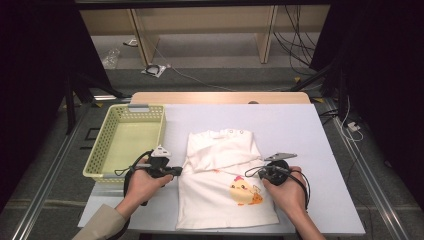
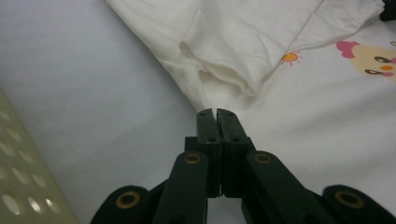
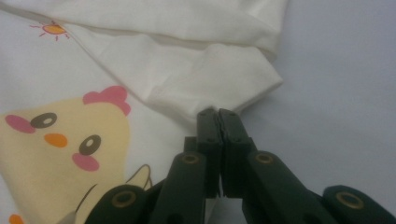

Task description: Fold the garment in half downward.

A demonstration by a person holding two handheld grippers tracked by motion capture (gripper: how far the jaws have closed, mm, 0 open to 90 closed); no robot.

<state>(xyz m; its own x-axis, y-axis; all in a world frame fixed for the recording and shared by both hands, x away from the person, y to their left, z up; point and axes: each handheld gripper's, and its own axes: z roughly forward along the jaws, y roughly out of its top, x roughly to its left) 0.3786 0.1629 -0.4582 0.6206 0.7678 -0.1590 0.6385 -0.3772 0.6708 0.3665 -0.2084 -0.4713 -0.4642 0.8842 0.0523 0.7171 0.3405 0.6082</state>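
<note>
A small white shirt (image 1: 215, 200) with a yellow chick print (image 1: 245, 192) lies flat on the table, its sleeves folded in over the chest. My left gripper (image 1: 180, 171) sits at the shirt's left edge, jaws closed, with the hem of the shirt (image 2: 243, 42) drawn into the tips of the gripper (image 2: 216, 112). My right gripper (image 1: 248, 173) is at the shirt's right side near the chick. In the right gripper view the gripper (image 3: 217, 113) is closed and a folded corner of the shirt (image 3: 187, 70) puckers into its tips beside the chick print (image 3: 60, 140).
A pale green plastic basket (image 1: 100, 145) stands at the table's left, close to my left hand, and its perforated wall (image 2: 18, 177) shows in the left gripper view. The white table surface (image 1: 290, 130) extends to the right and behind the shirt.
</note>
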